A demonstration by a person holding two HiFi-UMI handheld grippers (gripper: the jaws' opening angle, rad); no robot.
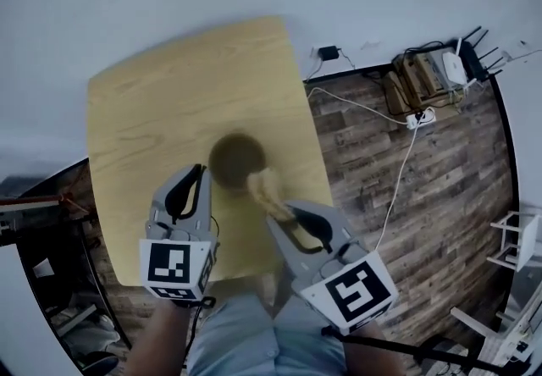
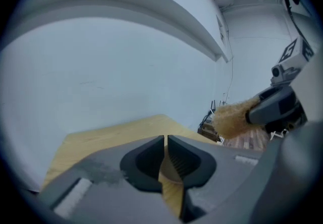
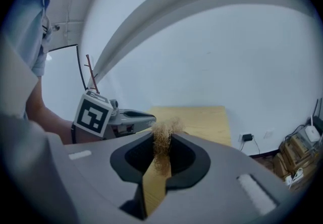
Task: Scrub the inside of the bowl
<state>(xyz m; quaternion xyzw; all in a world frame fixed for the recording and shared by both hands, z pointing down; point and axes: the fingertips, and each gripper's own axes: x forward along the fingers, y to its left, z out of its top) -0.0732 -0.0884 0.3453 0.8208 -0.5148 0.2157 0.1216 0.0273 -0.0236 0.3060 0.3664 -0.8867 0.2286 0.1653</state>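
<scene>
A dark brown bowl (image 1: 236,157) stands upright on the light wooden table (image 1: 152,112), near its right front part. My right gripper (image 1: 286,212) is shut on a tan fibrous scrubber (image 1: 265,186), whose tuft hangs over the bowl's near right rim. In the right gripper view the scrubber (image 3: 162,140) sticks up between the jaws of the right gripper (image 3: 161,153). My left gripper (image 1: 200,173) hovers just left of the bowl, shut with nothing in it. In the left gripper view, the left gripper (image 2: 165,141) has its jaws together, and the scrubber (image 2: 231,120) shows at right. Neither gripper view shows the bowl.
The table's right edge lies close to the bowl, with wood-plank floor (image 1: 423,196) beyond it. Cardboard boxes with a white router (image 1: 453,68), a power strip (image 1: 421,118) and white cables sit on the floor at the back right. A white rack (image 1: 517,240) stands at far right.
</scene>
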